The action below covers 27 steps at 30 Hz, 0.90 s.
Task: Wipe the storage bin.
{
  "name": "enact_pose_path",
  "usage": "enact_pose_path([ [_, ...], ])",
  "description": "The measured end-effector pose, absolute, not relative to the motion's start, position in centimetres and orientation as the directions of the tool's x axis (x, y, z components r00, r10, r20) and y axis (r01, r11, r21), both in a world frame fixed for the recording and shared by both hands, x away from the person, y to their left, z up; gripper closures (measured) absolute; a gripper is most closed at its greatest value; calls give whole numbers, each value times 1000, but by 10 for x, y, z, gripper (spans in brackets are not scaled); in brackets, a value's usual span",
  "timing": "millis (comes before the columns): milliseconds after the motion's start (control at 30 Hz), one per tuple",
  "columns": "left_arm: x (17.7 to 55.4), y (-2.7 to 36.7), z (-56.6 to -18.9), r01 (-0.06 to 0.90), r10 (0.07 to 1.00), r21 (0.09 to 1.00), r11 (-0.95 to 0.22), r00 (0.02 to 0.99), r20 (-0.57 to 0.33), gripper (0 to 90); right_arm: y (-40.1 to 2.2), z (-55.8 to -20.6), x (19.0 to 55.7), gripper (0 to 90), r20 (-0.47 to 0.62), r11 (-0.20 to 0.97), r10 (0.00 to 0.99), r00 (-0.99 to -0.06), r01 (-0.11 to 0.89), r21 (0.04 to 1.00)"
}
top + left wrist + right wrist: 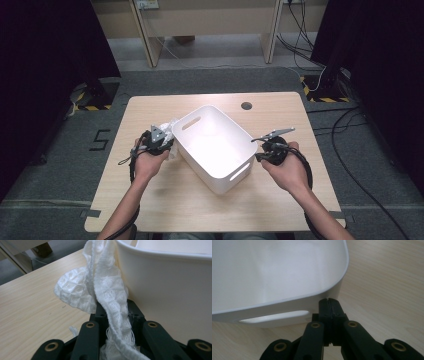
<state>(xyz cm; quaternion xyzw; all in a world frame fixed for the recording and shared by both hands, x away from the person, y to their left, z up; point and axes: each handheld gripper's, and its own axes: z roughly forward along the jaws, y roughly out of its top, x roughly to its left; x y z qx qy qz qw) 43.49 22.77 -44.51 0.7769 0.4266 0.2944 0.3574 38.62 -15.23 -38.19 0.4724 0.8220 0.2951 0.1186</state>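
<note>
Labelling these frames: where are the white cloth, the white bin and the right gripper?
white cloth [110, 287], left gripper view, its hanging strip.
white bin [212, 145], high view, its inner floor.
right gripper [329, 302], right gripper view, its closed tips.

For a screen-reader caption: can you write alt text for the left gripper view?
The left gripper is shut on a white textured cloth that rises between its black jaws, close against the outer wall of a white plastic bin. Light wooden table lies at left.

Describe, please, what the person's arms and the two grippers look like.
Both forearms are bare, no sleeves showing. The left gripper and right gripper are black, each with a grey three-cornered plate on top and a black cable trailing back. Their linked black jaws carry brass-coloured rivets.
</note>
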Motion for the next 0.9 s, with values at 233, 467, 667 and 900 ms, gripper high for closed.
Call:
enact_pose_path([
  [233,429,223,-443,424,838,798,-427,517,174,753,-157,-384,395,900,60,372,863,-501,711,597],
  [467,421,220,-444,415,829,802,-429,534,166,752,-164,-385,409,900,56,327,890,-453,719,614],
  [667,413,221,-443,415,828,801,-431,534,168,751,-161,-386,421,900,48,289,912,-408,720,631],
  [900,402,221,-444,423,840,804,-418,518,164,750,-155,-388,432,897,52,245,929,-365,716,654],
])
